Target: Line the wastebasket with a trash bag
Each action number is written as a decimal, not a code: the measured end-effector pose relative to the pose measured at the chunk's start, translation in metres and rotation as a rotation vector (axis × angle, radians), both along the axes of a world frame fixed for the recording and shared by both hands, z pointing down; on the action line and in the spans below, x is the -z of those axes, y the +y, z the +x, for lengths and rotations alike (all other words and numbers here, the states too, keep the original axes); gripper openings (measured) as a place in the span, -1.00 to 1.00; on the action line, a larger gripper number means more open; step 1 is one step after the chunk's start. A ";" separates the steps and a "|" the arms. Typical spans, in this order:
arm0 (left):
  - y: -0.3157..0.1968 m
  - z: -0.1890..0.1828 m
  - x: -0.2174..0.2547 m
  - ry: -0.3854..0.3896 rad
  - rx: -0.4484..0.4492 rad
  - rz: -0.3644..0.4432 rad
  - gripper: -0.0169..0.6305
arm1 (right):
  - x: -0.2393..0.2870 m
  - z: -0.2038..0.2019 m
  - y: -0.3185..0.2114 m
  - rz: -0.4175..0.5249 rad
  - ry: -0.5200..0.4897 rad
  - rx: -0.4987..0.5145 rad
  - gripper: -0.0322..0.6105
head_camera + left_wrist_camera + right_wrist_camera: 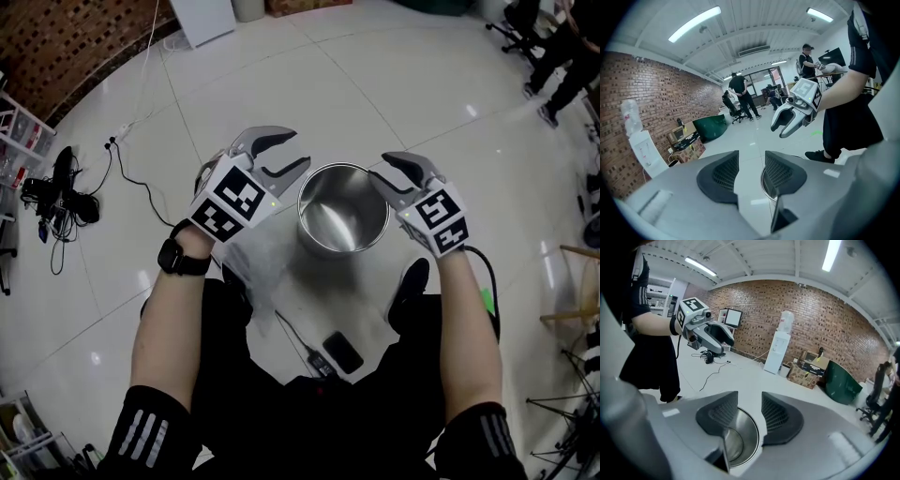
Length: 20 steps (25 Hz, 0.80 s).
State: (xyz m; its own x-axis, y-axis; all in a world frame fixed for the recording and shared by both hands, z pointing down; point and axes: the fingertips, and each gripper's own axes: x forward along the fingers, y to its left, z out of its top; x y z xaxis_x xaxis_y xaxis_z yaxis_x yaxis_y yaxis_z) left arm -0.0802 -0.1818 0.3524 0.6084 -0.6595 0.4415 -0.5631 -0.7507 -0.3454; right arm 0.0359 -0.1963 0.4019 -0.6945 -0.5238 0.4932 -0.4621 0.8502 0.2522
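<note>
A shiny steel wastebasket stands upright on the white tile floor, with no liner in it. A translucent trash bag lies flat on the floor at the basket's near left. My left gripper hovers at the basket's left rim, open, nothing between its jaws. My right gripper hovers at the right rim, also open and holding nothing. In the left gripper view the jaws stand apart above the basket rim, facing the right gripper. The right gripper view shows its jaws above the basket.
A black phone and a thin cable lie on the floor near the person's shoe. Tangled cables lie at the left. A water dispenser, boxes and a green bin stand by the brick wall. People stand further off.
</note>
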 end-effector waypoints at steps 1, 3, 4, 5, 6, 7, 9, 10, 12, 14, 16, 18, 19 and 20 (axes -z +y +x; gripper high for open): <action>0.000 -0.004 0.000 0.001 0.007 -0.002 -0.43 | -0.001 -0.004 0.001 0.000 0.002 0.008 -0.38; 0.001 -0.011 -0.001 -0.002 0.019 -0.006 -0.43 | -0.003 -0.013 0.004 0.007 0.011 0.030 -0.38; 0.002 -0.015 -0.001 -0.005 0.023 -0.006 -0.43 | -0.004 -0.018 0.006 0.014 0.022 0.046 -0.38; 0.002 -0.020 -0.001 -0.008 0.029 -0.006 -0.43 | -0.006 -0.024 0.009 0.020 0.037 0.064 -0.38; 0.003 -0.024 0.000 -0.008 0.035 -0.005 -0.43 | -0.010 -0.031 0.013 0.024 0.053 0.084 -0.38; 0.004 -0.029 0.000 -0.006 0.044 -0.003 -0.43 | -0.014 -0.038 0.017 0.026 0.070 0.106 -0.38; 0.005 -0.040 0.001 -0.001 0.064 -0.001 -0.43 | -0.025 -0.054 0.025 0.025 0.096 0.150 -0.38; 0.006 -0.045 0.002 0.000 0.071 -0.001 -0.43 | -0.030 -0.062 0.030 0.023 0.105 0.170 -0.38; 0.009 -0.055 0.001 -0.002 0.080 -0.006 -0.43 | -0.040 -0.080 0.038 0.012 0.122 0.207 -0.37; 0.011 -0.066 -0.001 -0.008 0.093 -0.012 -0.43 | -0.050 -0.099 0.045 0.005 0.141 0.242 -0.37; 0.011 -0.077 0.001 -0.001 0.110 -0.012 -0.43 | -0.058 -0.116 0.049 0.005 0.163 0.266 -0.37; 0.013 -0.087 0.003 0.009 0.125 -0.009 -0.43 | -0.070 -0.132 0.054 -0.004 0.188 0.292 -0.37; 0.015 -0.091 0.003 0.010 0.130 -0.009 -0.43 | -0.077 -0.140 0.057 -0.012 0.204 0.309 -0.37; 0.017 -0.094 0.003 0.012 0.135 -0.010 -0.43 | -0.085 -0.148 0.061 -0.017 0.223 0.329 -0.36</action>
State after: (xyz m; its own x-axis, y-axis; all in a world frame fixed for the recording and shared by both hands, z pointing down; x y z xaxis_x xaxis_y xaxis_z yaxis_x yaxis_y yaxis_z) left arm -0.1746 -0.1651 0.3494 0.5198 -0.7311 0.4419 -0.6629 -0.6715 -0.3312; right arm -0.1122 -0.1350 0.4869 -0.6984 -0.2819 0.6578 -0.1002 0.9486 0.3002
